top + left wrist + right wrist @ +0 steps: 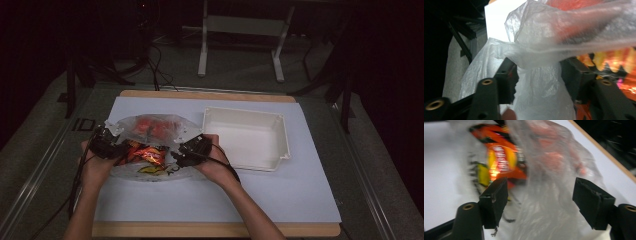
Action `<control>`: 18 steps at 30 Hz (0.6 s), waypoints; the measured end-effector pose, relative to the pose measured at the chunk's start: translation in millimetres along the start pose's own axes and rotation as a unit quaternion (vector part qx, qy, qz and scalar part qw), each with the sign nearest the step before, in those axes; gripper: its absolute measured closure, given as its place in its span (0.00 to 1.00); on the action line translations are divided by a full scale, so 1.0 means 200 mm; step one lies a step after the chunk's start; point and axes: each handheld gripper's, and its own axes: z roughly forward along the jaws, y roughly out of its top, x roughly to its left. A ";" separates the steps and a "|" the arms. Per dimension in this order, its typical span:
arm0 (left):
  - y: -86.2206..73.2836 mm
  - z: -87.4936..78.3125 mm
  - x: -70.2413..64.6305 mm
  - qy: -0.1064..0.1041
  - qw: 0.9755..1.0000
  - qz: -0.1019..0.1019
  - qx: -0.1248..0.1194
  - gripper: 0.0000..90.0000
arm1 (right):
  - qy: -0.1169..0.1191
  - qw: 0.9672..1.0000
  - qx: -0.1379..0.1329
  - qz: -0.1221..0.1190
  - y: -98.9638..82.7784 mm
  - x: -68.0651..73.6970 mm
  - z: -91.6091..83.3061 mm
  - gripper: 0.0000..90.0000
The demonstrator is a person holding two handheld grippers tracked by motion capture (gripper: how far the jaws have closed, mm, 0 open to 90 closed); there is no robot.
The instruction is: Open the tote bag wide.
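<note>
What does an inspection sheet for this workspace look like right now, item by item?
Surface: white sheet over a wood-edged table.
Job's things: clear plastic bag holding orange snack packets; white tray to its right, nothing seen inside.
Clutter: nothing seen.
Grippers: left gripper and right gripper at the bag's two sides; both open, bag film between each one's fingers, not pinched.
Cables: black cable trailing past the left forearm; more on the floor behind.
Surroundings: dark room, white stand legs beyond the table.

Black left claw (537,75), right claw (544,205): brass-ringed screw holes, black cables, seemingly bare forearms.
</note>
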 end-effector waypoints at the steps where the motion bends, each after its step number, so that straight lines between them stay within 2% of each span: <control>1: 0.00 0.02 0.00 0.002 1.000 -0.003 0.009 0.60 | -0.008 1.000 0.001 0.003 0.00 -0.02 0.00 0.47; 2: 0.00 0.03 0.01 0.003 1.000 -0.001 0.011 0.67 | -0.012 1.000 0.001 0.005 0.00 -0.04 0.01 0.54; 4: 0.00 0.03 0.01 -0.005 1.000 0.002 0.016 0.81 | -0.014 1.000 0.008 0.016 0.01 -0.09 0.02 0.72; 7: -0.01 0.03 0.00 -0.020 0.999 0.026 0.009 0.96 | -0.010 0.999 0.007 0.040 0.01 -0.15 0.04 0.86; 9: -0.01 0.01 -0.01 -0.033 0.998 0.044 -0.005 0.99 | -0.012 0.998 0.009 0.058 0.01 -0.19 0.05 0.90; 10: -0.02 -0.02 -0.01 -0.047 0.997 0.059 -0.016 1.00 | -0.015 0.998 0.008 0.062 0.01 -0.21 0.05 0.93; 12: -0.03 -0.06 0.00 -0.069 0.994 0.072 -0.041 1.00 | -0.021 0.997 0.016 0.071 0.02 -0.24 0.07 0.94; 13: -0.04 -0.07 0.01 -0.077 0.993 0.074 -0.052 1.00 | -0.023 0.997 0.020 0.077 0.02 -0.27 0.08 0.94; 15: -0.06 -0.12 0.03 -0.100 0.989 0.080 -0.078 1.00 | -0.018 0.995 0.022 0.099 0.02 -0.31 0.08 0.95; 17: -0.08 -0.15 0.05 -0.119 0.985 0.082 -0.094 1.00 | -0.024 0.992 0.022 0.120 0.02 -0.35 0.09 0.96; 18: -0.08 -0.15 0.05 -0.119 0.985 0.082 -0.094 1.00 | -0.024 0.992 0.022 0.120 0.02 -0.35 0.09 0.96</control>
